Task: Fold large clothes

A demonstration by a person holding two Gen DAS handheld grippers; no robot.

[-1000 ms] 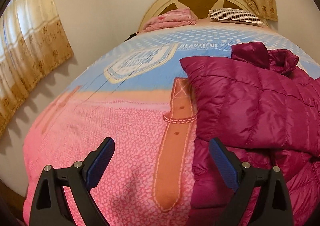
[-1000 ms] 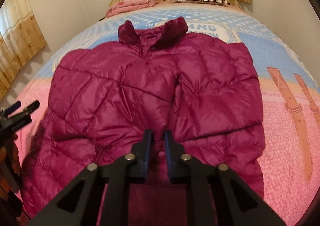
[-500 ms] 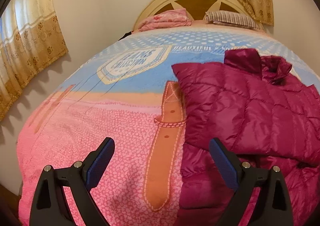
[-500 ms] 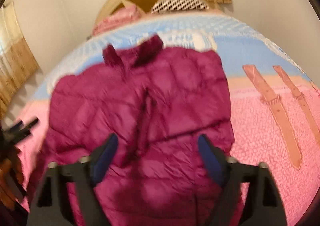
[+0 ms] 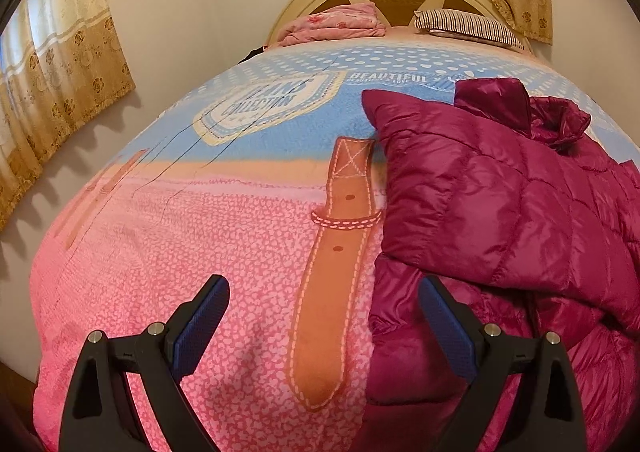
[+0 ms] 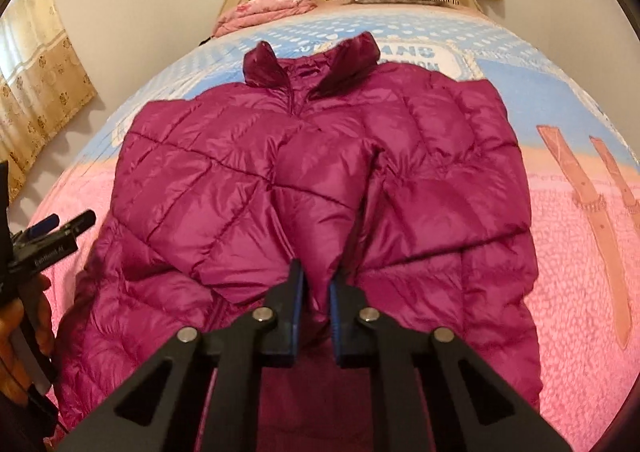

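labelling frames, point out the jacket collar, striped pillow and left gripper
jacket collar [image 6: 362, 52], right wrist view, its raised right flap
striped pillow [image 5: 468, 26], left wrist view, its top face
left gripper [image 5: 324, 328], left wrist view, between the fingertips

The left gripper [image 5: 322, 326] is held wide open, nothing between its pads. The right gripper [image 6: 317, 294] is being closed, jacket fabric [image 6: 316, 172] pinched between its fingers.

A: Is the light even?
B: Warm and soft indoors. Daylight glows through the curtain [image 5: 60, 64] at ten o'clock, which throws scalloped shadows on the wall below it.
A: Any glare?
B: A mild sheen on the puffer jacket [image 6: 320, 180].
A: Sharpness?
B: Both views are crisp. Fisheye bulge bends the bed [image 5: 180, 252], and the corners go black.
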